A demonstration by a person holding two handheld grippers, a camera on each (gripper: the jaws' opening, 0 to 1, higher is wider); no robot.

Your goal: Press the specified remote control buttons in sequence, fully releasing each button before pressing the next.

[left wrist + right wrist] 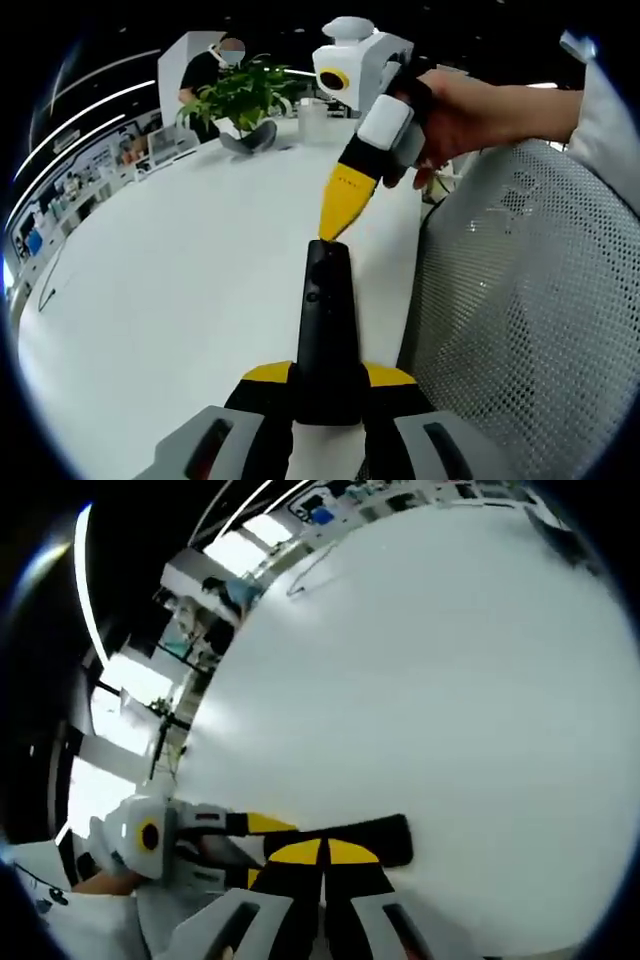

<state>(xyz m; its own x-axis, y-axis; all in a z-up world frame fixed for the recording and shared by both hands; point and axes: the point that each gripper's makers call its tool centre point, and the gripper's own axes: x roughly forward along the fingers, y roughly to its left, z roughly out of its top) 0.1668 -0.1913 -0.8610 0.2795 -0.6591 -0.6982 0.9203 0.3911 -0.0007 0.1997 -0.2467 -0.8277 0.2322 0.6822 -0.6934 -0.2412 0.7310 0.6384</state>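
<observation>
In the left gripper view the left gripper (328,395) pinches the near end of the black remote control (326,330), its long axis pointing away over the white worktop (180,290), while the right gripper (340,215), jaws pressed together, touches the remote's far end; in the right gripper view those closed jaws sit over the remote, which lies crosswise.

The remote control (327,335) is a long, slim black bar, and it is lying lengthwise between the jaws of the left hand-held gripper (328,385), which are closing on its near end. Its far end is pointing away over the white desk (170,300), where the closed yellow tip of the right hand-held gripper (340,212) is touching it. In the right gripper view, the remote control (375,842) is lying just beyond the right hand-held gripper (320,855).
</observation>
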